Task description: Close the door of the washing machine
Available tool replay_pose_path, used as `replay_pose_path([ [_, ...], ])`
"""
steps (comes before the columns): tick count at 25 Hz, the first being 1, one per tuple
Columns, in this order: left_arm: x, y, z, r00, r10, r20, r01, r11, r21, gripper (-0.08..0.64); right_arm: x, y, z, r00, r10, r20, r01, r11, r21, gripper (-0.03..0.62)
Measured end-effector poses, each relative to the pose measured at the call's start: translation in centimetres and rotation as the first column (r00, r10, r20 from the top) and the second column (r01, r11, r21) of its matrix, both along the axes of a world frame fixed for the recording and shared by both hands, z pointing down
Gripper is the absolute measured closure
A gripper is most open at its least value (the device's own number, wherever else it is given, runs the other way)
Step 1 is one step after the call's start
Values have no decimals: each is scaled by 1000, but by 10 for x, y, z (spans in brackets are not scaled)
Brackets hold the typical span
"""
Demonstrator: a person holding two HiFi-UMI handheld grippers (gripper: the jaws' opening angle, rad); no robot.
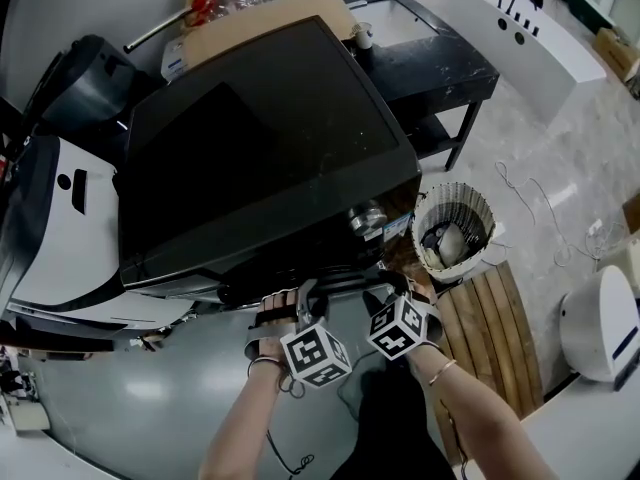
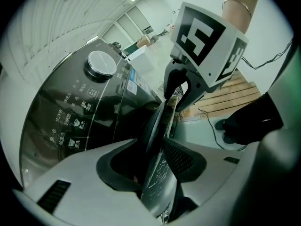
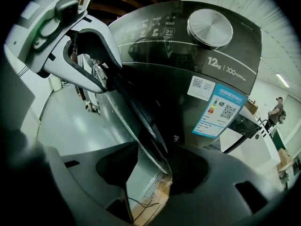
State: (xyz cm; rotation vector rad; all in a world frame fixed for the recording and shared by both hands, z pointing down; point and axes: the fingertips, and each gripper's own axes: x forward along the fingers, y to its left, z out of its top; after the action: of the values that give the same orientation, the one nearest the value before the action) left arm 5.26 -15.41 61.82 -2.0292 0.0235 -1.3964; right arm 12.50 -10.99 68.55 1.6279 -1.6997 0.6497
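The black washing machine (image 1: pixel 260 138) fills the middle of the head view, its front facing me. Its round door (image 1: pixel 335 276) stands a little off the front and is seen edge-on. My left gripper (image 1: pixel 290 293) and right gripper (image 1: pixel 395 286) both straddle the door's rim from below. In the left gripper view the door (image 2: pixel 157 126) runs between the jaws of the left gripper (image 2: pixel 157 173), with a dark gap on one side. In the right gripper view the door (image 3: pixel 141 121) likewise passes between the jaws of the right gripper (image 3: pixel 150 173), which are apart and not clamped on it.
A silver knob (image 1: pixel 366 216) and a blue label (image 3: pixel 218 109) sit on the control panel. A woven basket (image 1: pixel 453 230) and a wooden slatted board (image 1: pixel 500 338) are at the right of the machine, a white appliance (image 1: pixel 60 228) at its left. A cable lies on the floor.
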Motion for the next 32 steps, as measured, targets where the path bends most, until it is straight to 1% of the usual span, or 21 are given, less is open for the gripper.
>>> replay_pose_path([
  [4,6,-8,0,1000,-12,-12,12,1000,13,370,7,-9,0,1000,-2,-8,2,1000,-3,387],
  [12,12,-20,0,999,-42,-33,43,998,36,367,17,-23,-1,999,31,-25,-30,999,13,377],
  [19,17,-28,1,998,-53,-38,54,998,40,366,24,-31,0,998,68,1,-68,997,24,371],
  [24,17,-32,0,997,-61,-40,63,997,45,364,25,-35,0,998,70,3,-70,997,28,365],
  [32,19,-33,1,997,-59,-41,61,997,45,363,29,-37,3,999,49,-2,-49,999,16,368],
])
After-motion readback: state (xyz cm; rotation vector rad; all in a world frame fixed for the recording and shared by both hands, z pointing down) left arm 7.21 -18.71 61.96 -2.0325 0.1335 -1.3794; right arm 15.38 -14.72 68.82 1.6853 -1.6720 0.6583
